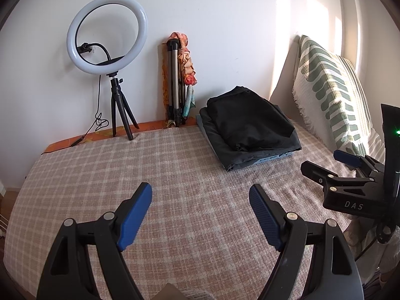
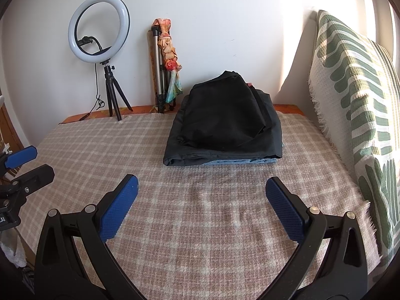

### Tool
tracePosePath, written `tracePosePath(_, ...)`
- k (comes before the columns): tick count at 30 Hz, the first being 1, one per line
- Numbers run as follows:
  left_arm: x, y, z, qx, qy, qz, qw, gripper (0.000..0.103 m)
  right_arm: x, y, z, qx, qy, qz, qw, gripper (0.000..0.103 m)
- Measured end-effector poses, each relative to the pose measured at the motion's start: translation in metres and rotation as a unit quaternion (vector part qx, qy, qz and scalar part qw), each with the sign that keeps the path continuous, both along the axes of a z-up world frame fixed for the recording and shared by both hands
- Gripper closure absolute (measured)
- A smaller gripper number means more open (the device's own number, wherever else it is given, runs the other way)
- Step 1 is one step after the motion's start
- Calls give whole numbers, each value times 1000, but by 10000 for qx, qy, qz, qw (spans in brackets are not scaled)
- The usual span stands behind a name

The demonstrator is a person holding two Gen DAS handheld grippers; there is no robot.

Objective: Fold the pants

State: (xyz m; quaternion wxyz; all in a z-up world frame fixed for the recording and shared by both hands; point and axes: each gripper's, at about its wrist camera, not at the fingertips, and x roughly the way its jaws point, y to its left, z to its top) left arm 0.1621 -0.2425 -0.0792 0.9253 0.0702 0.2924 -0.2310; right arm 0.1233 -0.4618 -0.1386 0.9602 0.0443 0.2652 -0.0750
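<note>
Lay folded: black fabric pants [image 2: 220, 117] atop a dark folded garment [image 2: 272, 135] and a pale blue folded cloth [image 2: 240, 161], near the far edge of the checked beige bed [image 2: 200, 225]. Hovered apart: left hand-held gripper [image 1: 200, 205], right hand-held gripper [image 2: 201, 193], both spread wide, holding nothing. Risked pinching several layers together, dragging the pile askew.

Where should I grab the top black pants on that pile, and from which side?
Probably the black pants by their near left corner, coming from the front: that edge overhangs the pile, facing the open right tongs, with bare blanket between.
</note>
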Motion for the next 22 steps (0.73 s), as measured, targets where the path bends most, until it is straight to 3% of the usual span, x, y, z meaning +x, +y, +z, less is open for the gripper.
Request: tracePosePath(22,0,1,-1,21,-34,-24,10000,24,-1,3,0,32,9,22,10000,0)
